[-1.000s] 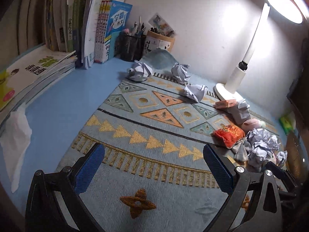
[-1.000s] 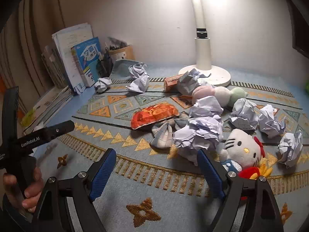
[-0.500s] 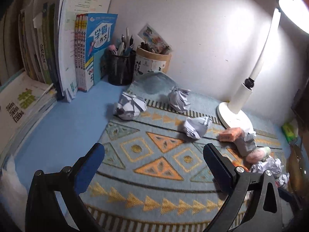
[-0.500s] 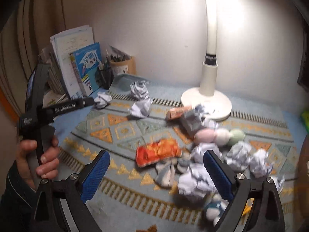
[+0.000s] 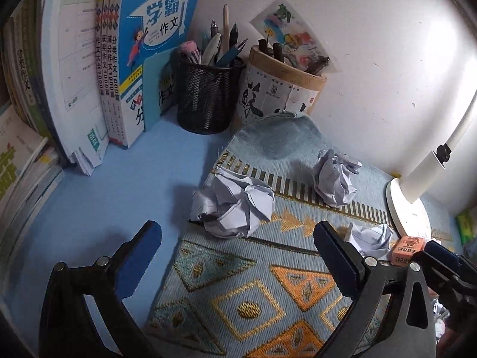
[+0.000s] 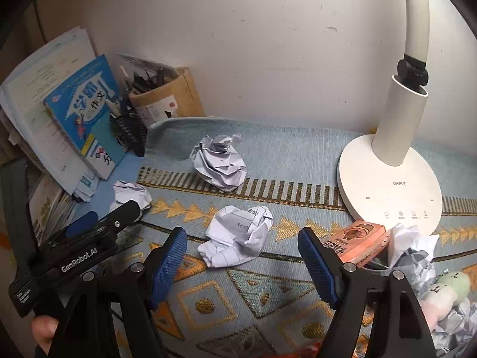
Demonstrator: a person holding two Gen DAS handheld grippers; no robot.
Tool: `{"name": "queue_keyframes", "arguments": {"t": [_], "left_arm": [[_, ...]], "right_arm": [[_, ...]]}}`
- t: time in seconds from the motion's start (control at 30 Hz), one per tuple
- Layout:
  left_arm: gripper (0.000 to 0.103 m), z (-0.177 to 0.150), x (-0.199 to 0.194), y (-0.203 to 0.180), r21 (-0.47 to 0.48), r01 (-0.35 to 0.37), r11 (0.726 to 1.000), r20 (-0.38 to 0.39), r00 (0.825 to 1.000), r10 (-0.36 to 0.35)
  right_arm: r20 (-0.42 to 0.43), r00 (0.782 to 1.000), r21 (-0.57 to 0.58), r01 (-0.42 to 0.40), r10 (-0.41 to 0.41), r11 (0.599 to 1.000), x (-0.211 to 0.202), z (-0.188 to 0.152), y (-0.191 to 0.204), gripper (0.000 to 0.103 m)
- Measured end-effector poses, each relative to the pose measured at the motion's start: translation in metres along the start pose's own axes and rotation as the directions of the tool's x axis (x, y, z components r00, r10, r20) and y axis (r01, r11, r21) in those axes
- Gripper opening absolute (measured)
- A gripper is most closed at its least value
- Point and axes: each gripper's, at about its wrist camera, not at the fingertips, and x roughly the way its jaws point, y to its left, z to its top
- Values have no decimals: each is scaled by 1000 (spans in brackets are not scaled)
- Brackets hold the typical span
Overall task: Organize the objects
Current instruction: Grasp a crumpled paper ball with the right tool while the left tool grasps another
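Crumpled paper balls lie on a patterned rug. In the left wrist view one ball (image 5: 234, 205) sits at the rug's left edge, just ahead of my open, empty left gripper (image 5: 238, 256); another ball (image 5: 335, 177) lies further right. In the right wrist view a crumpled sheet (image 6: 238, 235) lies just ahead of my open, empty right gripper (image 6: 243, 258), between the lines of its fingers. A second ball (image 6: 220, 162) lies behind it. The left gripper's body (image 6: 77, 253) shows at the left, in front of a third ball (image 6: 131, 194).
Upright books (image 5: 119, 59), a black mesh pen cup (image 5: 208, 89) and a tan pen holder (image 5: 280, 86) stand at the back left. A white desk lamp (image 6: 390, 179) stands on the right. An orange box (image 6: 357, 238), more crumpled paper (image 6: 414, 250) and a plush toy (image 6: 447, 289) lie beside its base.
Both grippers have moved forward toward the back of the desk. The paper balls now lie close in front of each. Both stay open and empty.
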Motion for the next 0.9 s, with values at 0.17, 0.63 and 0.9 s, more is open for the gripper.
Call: {"name": "queue_keyframes", "arguments": {"t": [0.17, 0.63, 0.9], "left_arm": [[100, 2, 18, -10, 43, -12, 999, -14, 1000, 12], [37, -11, -1, -18, 72, 82, 994, -37, 996, -79], [37, -65, -101, -40, 140, 164, 976, 20, 985, -169]], "right_arm": [[-38, 999, -2, 38, -38, 999, 28, 3, 4, 76], [38, 999, -32, -22, 23, 999, -47, -11, 2, 24], [68, 990, -68, -119, 124, 991, -158, -103, -18, 24]]}}
